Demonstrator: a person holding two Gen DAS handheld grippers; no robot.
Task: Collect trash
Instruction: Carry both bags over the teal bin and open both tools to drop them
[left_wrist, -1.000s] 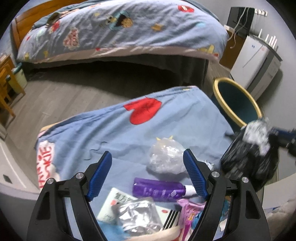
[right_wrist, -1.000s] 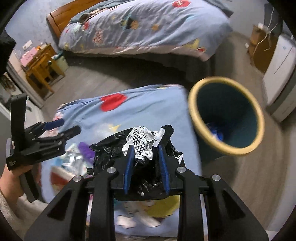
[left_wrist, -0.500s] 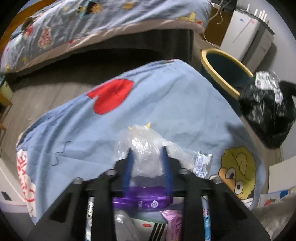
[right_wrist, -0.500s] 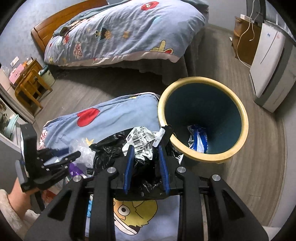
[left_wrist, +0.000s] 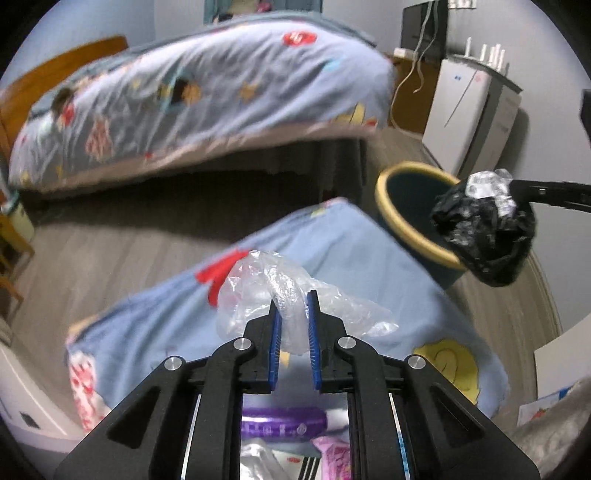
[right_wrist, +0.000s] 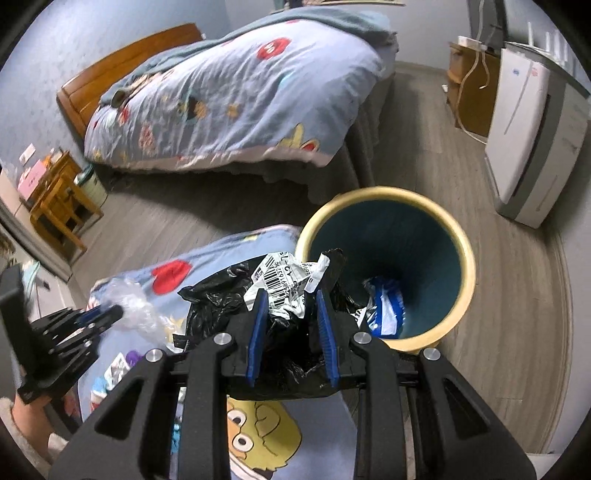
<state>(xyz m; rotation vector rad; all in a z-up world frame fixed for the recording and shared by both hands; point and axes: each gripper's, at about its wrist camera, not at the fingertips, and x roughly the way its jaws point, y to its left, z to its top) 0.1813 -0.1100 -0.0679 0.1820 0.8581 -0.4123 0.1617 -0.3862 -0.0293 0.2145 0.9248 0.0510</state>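
Note:
My left gripper (left_wrist: 292, 295) is shut on a crumpled clear plastic bag (left_wrist: 266, 284) and holds it above the blue blanket (left_wrist: 369, 258). My right gripper (right_wrist: 290, 295) is shut on a black plastic bag (right_wrist: 218, 295) with a white barcode label (right_wrist: 284, 280), held beside the rim of the teal bin with a yellow rim (right_wrist: 458, 240). That bin (left_wrist: 399, 221) holds a blue-and-white wrapper (right_wrist: 386, 306). In the left wrist view the black bag (left_wrist: 487, 240) hangs at the bin's right. In the right wrist view the left gripper (right_wrist: 110, 312) is at the left with the clear bag (right_wrist: 136, 306).
A purple tube (left_wrist: 280, 424), a pink wrapper (left_wrist: 332, 454) and other packets lie on the blanket under the left gripper. A large bed (right_wrist: 240, 92) stands behind. A white appliance (right_wrist: 528, 122) and a wooden cabinet (right_wrist: 465, 85) stand at the right. Wooden stools (right_wrist: 59, 195) are at the left.
My left gripper shut on the clear bag and lifted it off the blanket. My right gripper carried the black bag from over the blanket towards the bin's rim.

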